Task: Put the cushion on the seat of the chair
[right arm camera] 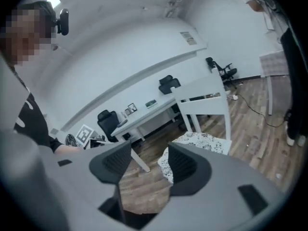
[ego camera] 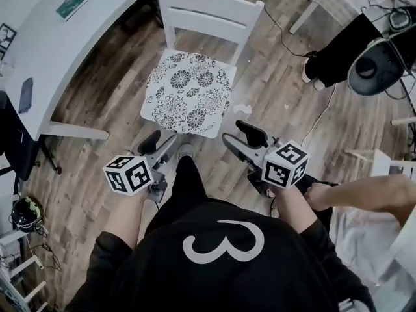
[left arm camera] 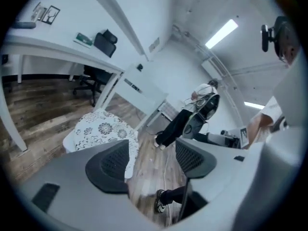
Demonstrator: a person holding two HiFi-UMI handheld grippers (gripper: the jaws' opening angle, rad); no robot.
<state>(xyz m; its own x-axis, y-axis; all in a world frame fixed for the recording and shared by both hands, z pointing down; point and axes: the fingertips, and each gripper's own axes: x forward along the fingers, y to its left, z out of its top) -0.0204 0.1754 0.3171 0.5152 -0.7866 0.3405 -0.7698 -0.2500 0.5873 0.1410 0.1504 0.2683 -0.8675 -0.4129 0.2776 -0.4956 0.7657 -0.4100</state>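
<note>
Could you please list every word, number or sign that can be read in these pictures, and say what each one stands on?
"3": large white numeral on the person's black top.
Green card on the white desk: print too small to read.
Wall label: too blurred to read.
Marker cubes: black-and-white square patterns only, no words.

The cushion (ego camera: 188,93) lies on the seat of the chair (ego camera: 209,8), with the chair's back on the far side. A desk (ego camera: 58,38) runs along the chair's left with a phone (ego camera: 26,95) on it, and a helmet (ego camera: 26,213) sits nearer than the desk. The 2 grippers, left gripper (ego camera: 166,147) and right gripper (ego camera: 242,140), hang side by side before the chair, apart from the cushion.
</note>
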